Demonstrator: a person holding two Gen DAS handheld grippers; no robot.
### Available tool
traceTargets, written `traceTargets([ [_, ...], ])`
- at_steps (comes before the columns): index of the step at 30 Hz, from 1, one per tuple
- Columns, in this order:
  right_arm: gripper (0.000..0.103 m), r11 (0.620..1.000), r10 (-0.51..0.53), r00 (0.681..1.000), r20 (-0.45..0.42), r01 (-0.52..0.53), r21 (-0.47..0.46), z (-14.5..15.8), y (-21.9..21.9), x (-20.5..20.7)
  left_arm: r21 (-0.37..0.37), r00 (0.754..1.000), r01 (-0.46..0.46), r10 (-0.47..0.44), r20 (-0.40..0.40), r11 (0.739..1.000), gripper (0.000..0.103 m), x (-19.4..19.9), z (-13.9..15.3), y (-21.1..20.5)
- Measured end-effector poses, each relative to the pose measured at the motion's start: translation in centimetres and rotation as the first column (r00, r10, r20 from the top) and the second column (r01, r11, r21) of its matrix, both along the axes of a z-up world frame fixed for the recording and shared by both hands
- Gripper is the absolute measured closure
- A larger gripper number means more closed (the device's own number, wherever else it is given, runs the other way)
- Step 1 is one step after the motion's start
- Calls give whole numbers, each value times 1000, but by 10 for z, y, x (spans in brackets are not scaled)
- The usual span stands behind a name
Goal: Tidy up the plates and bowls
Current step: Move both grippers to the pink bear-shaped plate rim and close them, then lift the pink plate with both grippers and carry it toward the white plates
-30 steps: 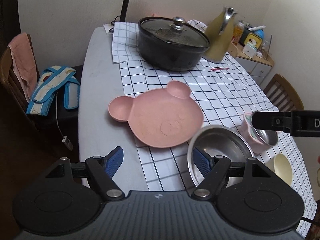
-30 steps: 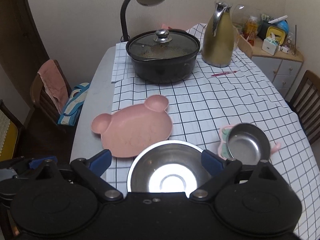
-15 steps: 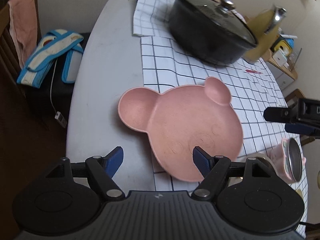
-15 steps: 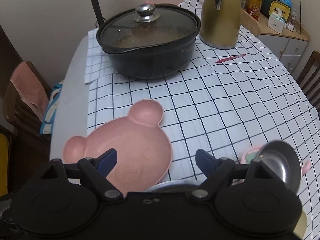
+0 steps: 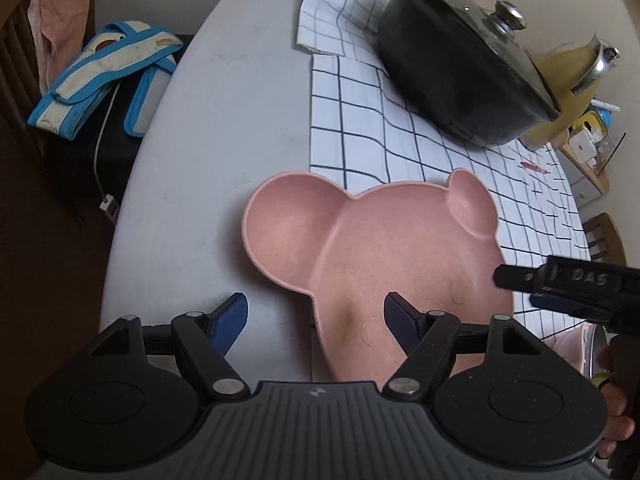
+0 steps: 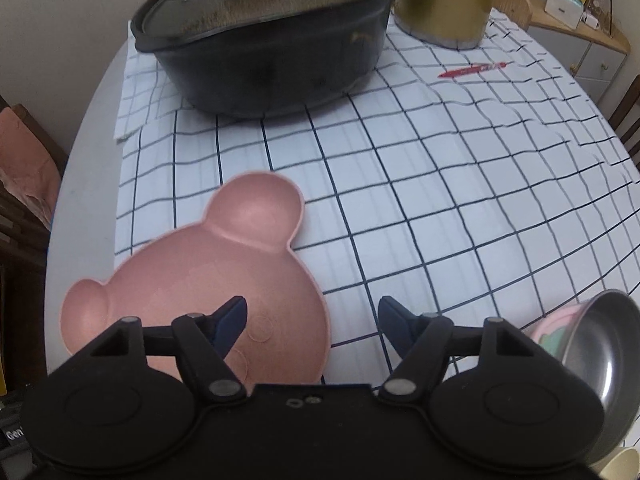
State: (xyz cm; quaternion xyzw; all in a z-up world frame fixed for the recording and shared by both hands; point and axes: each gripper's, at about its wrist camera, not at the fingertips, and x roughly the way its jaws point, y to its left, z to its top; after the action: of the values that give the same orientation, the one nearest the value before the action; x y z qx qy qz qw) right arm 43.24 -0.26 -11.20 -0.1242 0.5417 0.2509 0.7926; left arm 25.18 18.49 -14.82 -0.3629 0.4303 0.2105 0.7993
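A pink bear-shaped plate (image 5: 380, 256) lies flat on the table, half on the checked cloth (image 5: 360, 132); it also shows in the right wrist view (image 6: 208, 280). My left gripper (image 5: 316, 316) is open and empty, low over the plate's near left edge. My right gripper (image 6: 312, 320) is open and empty over the plate's right edge; its fingers (image 5: 560, 280) show at the right of the left wrist view. A small steel bowl (image 6: 600, 352) sits tilted in a pink bowl (image 6: 548, 332) at the right. A cream bowl's rim (image 6: 624, 464) peeks in the corner.
A black lidded pot (image 6: 272, 36) and a gold kettle (image 6: 444, 0) stand at the back. A red pen (image 6: 472, 69) lies on the cloth. A chair with a blue-trimmed cloth (image 5: 104, 76) stands beside the table's left edge (image 5: 132, 200).
Both grippers moved forward and down toward the pink plate. The large steel bowl that lay in front of them has dropped out of view. Both stay open.
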Motion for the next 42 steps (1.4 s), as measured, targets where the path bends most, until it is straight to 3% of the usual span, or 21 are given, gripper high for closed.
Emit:
traceTargets([
  [1,38,1000,0,1000,-6,0,-1,-3,0,0,-6,1000,-1,1,5,1000,37,0,0,0],
  [5,48,1000,-12,999,-29,13,12,-11,-3,3,-13,1000,-3,3,15,1000,46,0,3,-2],
  [7,52,1000,-11,999,-37,11,21,-12,-4,4,-5,1000,-5,5,21,1000,60,-1,5,-4],
  [16,76,999,-7,999,-50,9,44,-18,-7,1,-18,999,14,-13,41,1000,80,-6,4,-5],
  [21,82,999,3,999,-35,-2,32,-19,-7,-3,-32,999,14,-13,48,999,83,-9,1,-5],
  [25,92,999,-16,999,-29,16,30,-17,-11,-3,-19,999,11,-11,45,1000,92,-11,1,-2],
  [36,93,998,46,998,52,-49,47,9,-8,-25,46,998,33,-35,52,998,92,-23,17,-1],
  [42,94,996,71,994,89,-76,51,32,-12,-41,35,997,50,-52,49,998,92,-32,26,-5],
])
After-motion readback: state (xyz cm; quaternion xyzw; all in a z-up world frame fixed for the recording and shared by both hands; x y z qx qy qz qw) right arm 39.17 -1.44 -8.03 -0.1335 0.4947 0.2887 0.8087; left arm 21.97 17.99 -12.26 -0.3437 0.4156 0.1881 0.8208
